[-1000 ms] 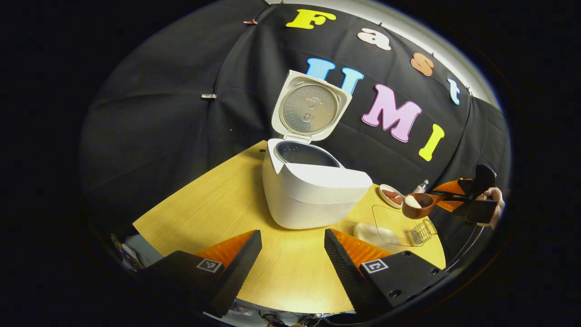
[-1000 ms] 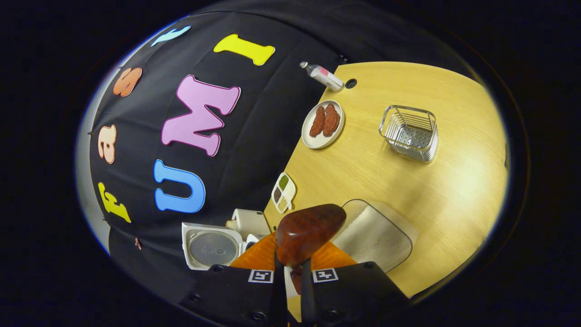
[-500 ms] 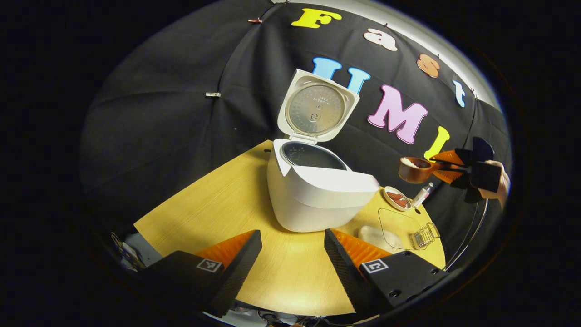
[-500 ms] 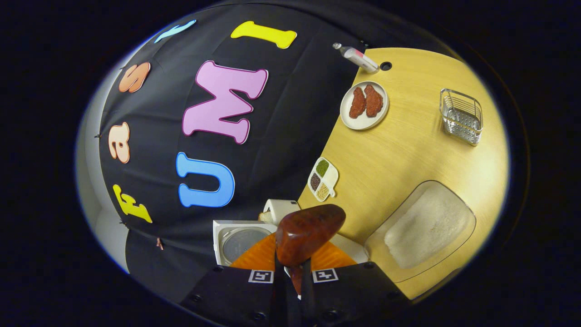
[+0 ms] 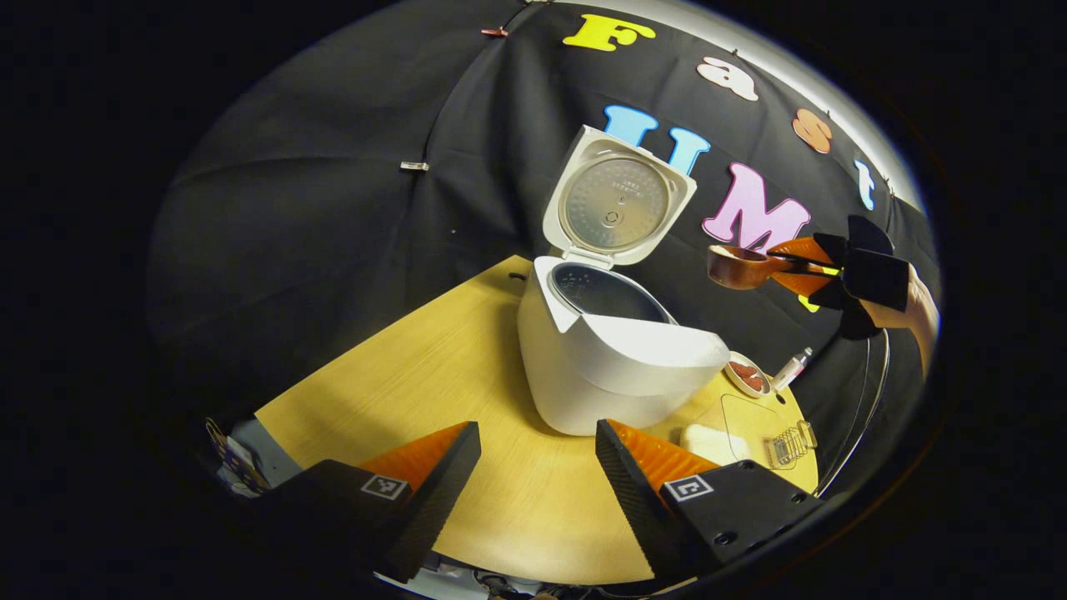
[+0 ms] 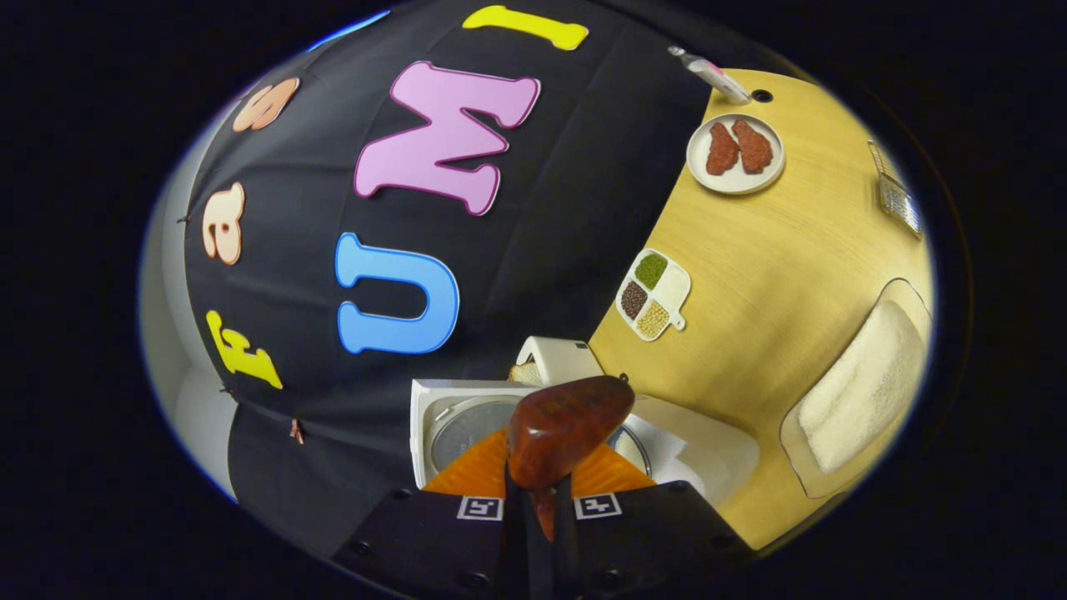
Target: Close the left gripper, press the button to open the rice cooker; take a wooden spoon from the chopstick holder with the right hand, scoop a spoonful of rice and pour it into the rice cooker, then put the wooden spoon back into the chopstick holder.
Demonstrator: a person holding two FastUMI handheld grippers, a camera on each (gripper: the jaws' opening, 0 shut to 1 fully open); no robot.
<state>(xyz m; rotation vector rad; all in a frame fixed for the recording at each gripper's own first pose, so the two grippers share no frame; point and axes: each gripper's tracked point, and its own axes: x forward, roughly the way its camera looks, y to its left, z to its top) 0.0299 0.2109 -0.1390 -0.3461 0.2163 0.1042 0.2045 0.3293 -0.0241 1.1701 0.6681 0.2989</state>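
The rice cooker stands white and rounded on the table, its lid tipped straight up and the dark pot open to the air. To its right, up off the table, the right gripper pinches the handle of the wooden spoon, both fingers tight on it. The spoon is a glossy reddish brown, its bowl level and held well above the cooker's rim. The left gripper hangs low over the table in front of the cooker, jaws spread wide, nothing in them. The rice tray and chopstick holder sit off to the side.
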